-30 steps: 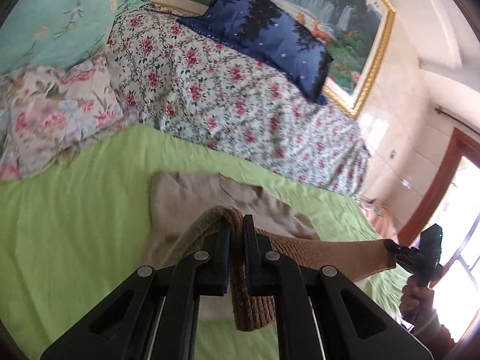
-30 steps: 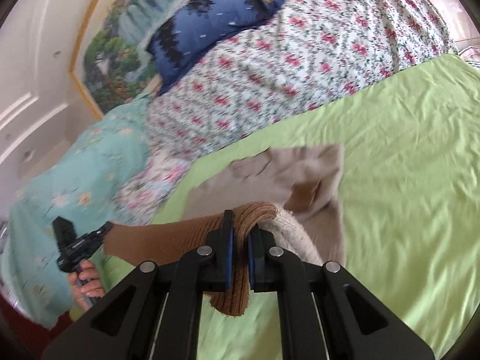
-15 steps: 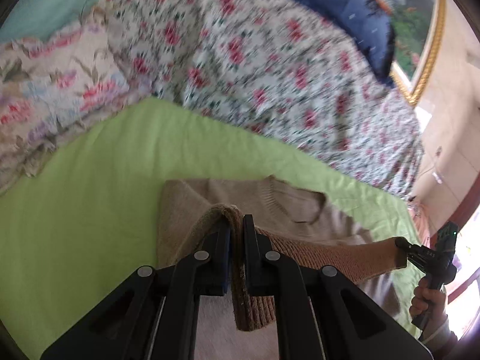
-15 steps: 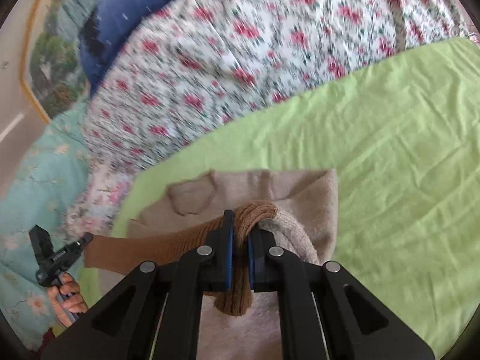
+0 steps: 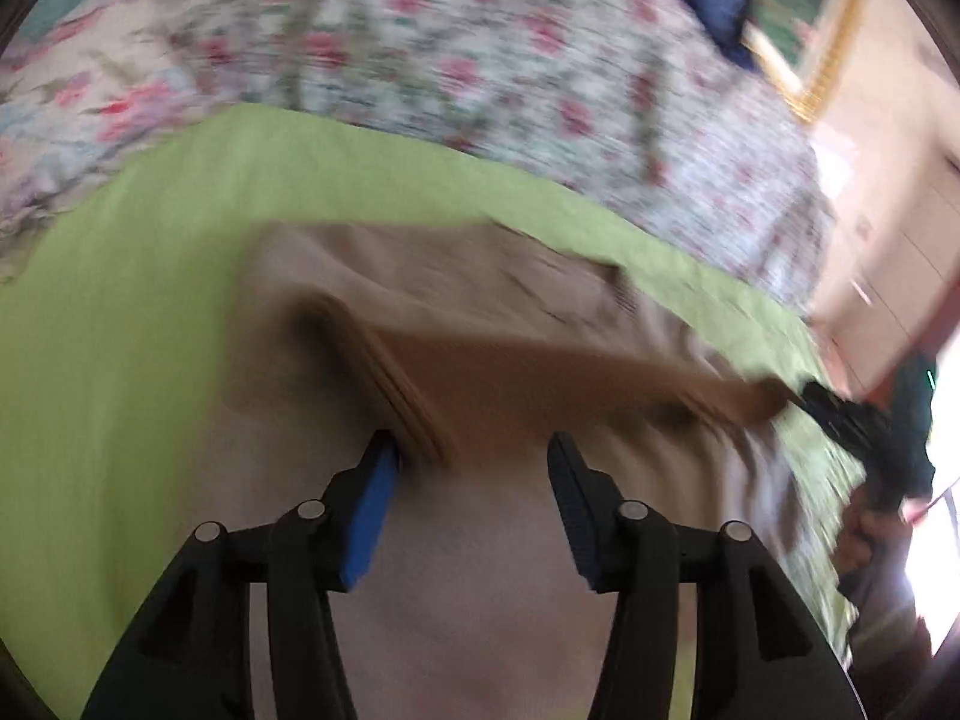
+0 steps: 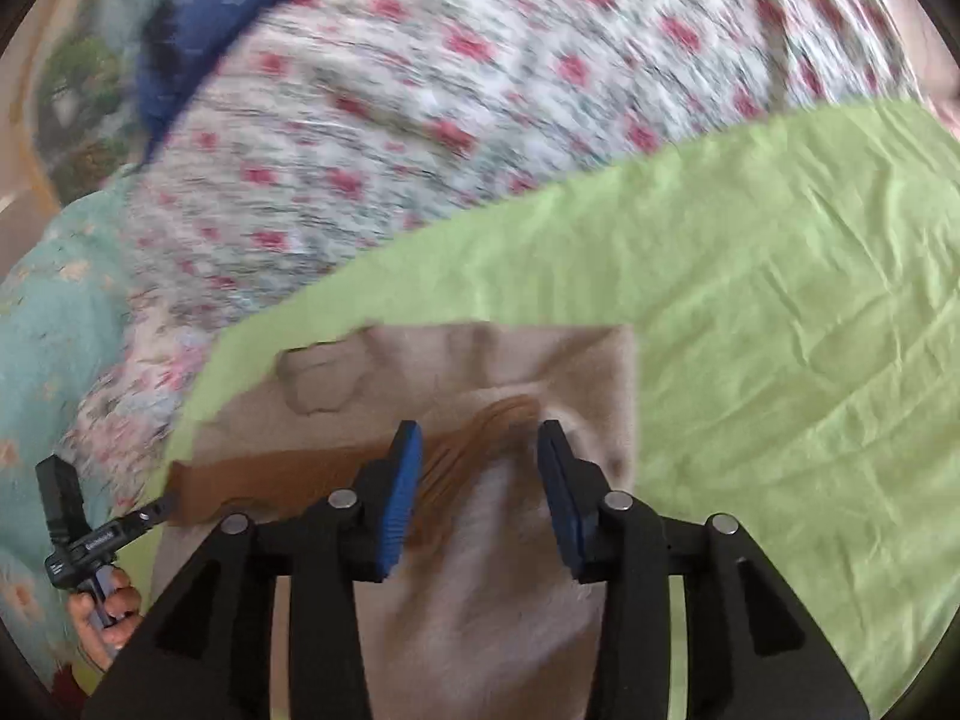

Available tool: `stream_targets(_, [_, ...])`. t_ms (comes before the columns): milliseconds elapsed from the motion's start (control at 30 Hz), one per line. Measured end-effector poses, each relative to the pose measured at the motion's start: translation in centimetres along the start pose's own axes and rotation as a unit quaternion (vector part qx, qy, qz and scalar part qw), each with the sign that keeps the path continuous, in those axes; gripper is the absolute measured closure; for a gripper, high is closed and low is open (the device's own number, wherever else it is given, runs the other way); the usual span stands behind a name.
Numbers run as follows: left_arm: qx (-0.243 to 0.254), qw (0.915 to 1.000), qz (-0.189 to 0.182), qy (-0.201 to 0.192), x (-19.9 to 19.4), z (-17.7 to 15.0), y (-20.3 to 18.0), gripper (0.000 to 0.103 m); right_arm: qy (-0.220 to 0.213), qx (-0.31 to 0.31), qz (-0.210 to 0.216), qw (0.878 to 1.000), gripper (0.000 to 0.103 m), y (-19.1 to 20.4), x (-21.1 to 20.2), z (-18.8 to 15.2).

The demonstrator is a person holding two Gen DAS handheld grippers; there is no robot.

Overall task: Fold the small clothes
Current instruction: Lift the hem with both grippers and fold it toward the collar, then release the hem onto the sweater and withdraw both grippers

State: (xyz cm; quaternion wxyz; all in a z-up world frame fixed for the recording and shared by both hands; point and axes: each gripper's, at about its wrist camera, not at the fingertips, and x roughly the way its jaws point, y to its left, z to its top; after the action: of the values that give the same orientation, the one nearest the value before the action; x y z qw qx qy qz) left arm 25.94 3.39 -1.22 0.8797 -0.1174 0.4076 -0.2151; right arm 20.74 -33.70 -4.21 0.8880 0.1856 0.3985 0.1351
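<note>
A beige knit sweater (image 5: 468,570) lies flat on the green sheet (image 5: 120,360), its neckline (image 6: 318,384) toward the quilts. Its brown ribbed hem (image 5: 540,378) is folded up over the body and stretches as a band between both grippers. My left gripper (image 5: 469,441) has its jaws opening; the hem's bunched end lies slack between them, against the blue pad (image 5: 372,504). My right gripper (image 6: 479,429) is opening too, with the other end of the hem (image 6: 474,450) loose between its fingers. Each gripper's tip shows at the far end of the band in the other's view.
A floral quilt (image 6: 480,90) is heaped along the far side of the sheet, with a dark blue pillow (image 6: 240,0) on top and a teal quilt (image 6: 48,330) at the left. Open green sheet (image 6: 780,330) stretches to the right of the sweater. A gold-framed painting (image 5: 810,78) hangs behind.
Both grippers carried the hem forward and down over the sweater's body, then their jaws went from shut on the hem to apart. The hem now sags onto the sweater.
</note>
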Motion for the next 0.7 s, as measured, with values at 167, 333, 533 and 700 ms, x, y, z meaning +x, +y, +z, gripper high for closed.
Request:
stream_targets(167, [0.076, 0.9956, -0.008, 0.055, 3.5, -1.3, -4.6, 0.050, 0.119, -0.114, 0.095, 0.982, 0.060, 5.8, 3.8, -2.9])
stream_targets(333, [0.079, 0.9931, 0.057, 0.066, 7.1, 2.7, -2.7, 0.058, 0.155, -0.134, 0.001, 0.979, 0.061, 4.5, 8.5, -2.0])
stream_targets(533, [0.006, 0.9900, 0.136, 0.038, 8.2, 8.3, 3.3, 0.063, 0.085, -0.017, -0.096, 0.992, 0.061, -1.9, 9.0, 3.1])
stream_targets(700, [-0.033, 0.9925, 0.118, 0.004, 4.2, 7.2, 4.6, 0.057, 0.049, 0.013, -0.085, 0.995, 0.061, -2.5, 4.5, 2.2])
